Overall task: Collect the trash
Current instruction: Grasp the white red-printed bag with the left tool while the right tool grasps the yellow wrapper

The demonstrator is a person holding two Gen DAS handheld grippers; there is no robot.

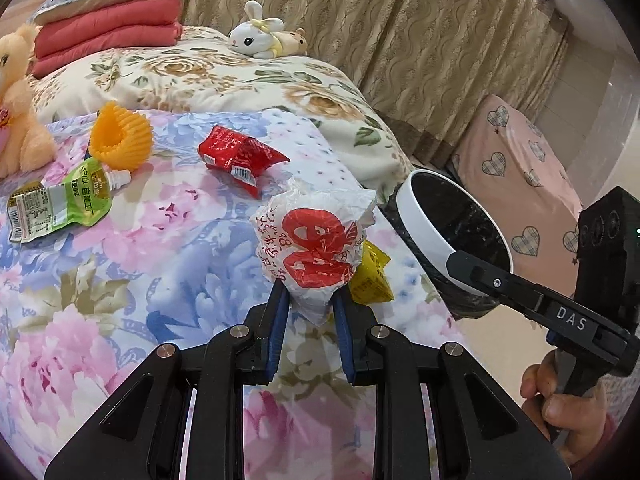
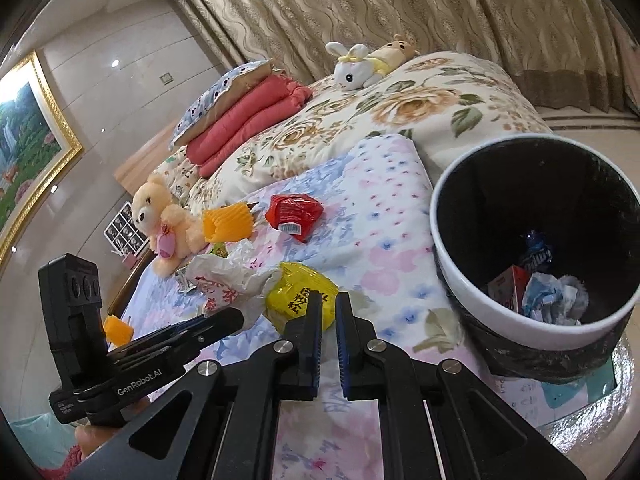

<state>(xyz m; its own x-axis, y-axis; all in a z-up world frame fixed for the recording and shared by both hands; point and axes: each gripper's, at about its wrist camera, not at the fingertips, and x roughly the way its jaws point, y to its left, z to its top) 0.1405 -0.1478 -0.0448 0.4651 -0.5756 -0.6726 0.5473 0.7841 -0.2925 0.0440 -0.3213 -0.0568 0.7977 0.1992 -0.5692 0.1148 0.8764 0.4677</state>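
My left gripper (image 1: pixel 308 294) is shut on a crumpled white plastic bag with red print (image 1: pixel 316 240), held just above the floral bedspread; the bag also shows in the right wrist view (image 2: pixel 224 276). A yellow wrapper (image 1: pixel 370 280) lies right behind it. My right gripper (image 2: pixel 329 300) is nearly shut and empty, with its tips at the yellow wrapper (image 2: pixel 298 290). A red packet (image 1: pixel 240 156), a green drink pouch (image 1: pixel 60 202) and an orange foam net (image 1: pixel 120 140) lie further left on the bed. The white-rimmed trash bin (image 2: pixel 460 280) with a black liner stands at the bed's right edge, holding some trash.
A peach teddy bear (image 2: pixel 160 216) sits at the bed's left. A white bunny plush (image 1: pixel 256 34) and folded red blankets (image 1: pixel 108 32) lie further back. A pink heart-pattern cover (image 1: pixel 516 168) and curtains (image 1: pixel 400 20) are beyond the bin.
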